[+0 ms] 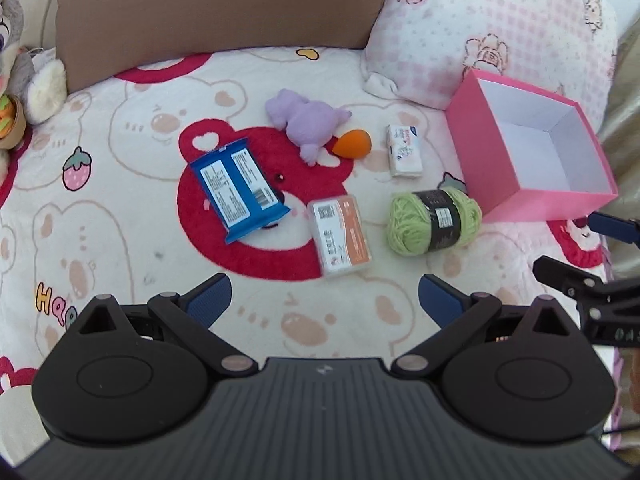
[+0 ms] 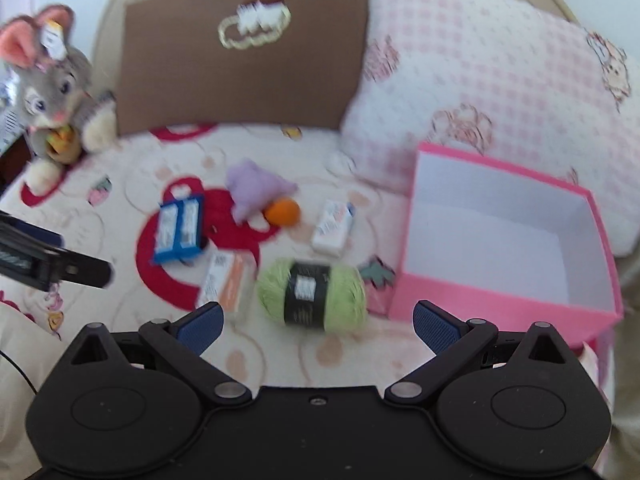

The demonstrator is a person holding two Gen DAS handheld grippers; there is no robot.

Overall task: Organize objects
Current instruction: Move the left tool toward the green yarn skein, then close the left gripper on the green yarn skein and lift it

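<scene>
On the bear-print blanket lie a blue packet (image 1: pixel 239 190) (image 2: pixel 179 229), a purple plush (image 1: pixel 306 122) (image 2: pixel 256 189), an orange egg-shaped sponge (image 1: pixel 353 143) (image 2: pixel 283 211), a white tissue pack (image 1: pixel 404 150) (image 2: pixel 333 227), an orange-and-white clear case (image 1: pixel 339 236) (image 2: pixel 227 285) and a green yarn ball (image 1: pixel 434 222) (image 2: pixel 312 294). An empty pink box (image 1: pixel 496 180) (image 2: pixel 480 304) stands open at the right. My left gripper (image 1: pixel 325 300) hovers open just short of the case. My right gripper (image 2: pixel 317 326) hovers open right before the yarn. Nothing sits between either pair of fingers.
A brown cushion (image 1: pixel 216 8) (image 2: pixel 244 56) and a pink checked pillow (image 1: pixel 492 28) (image 2: pixel 488 72) line the back. A grey plush mouse (image 1: pixel 24 68) (image 2: pixel 56 92) sits at the far left. The right gripper's fingers (image 1: pixel 576 280) show at the left view's right edge.
</scene>
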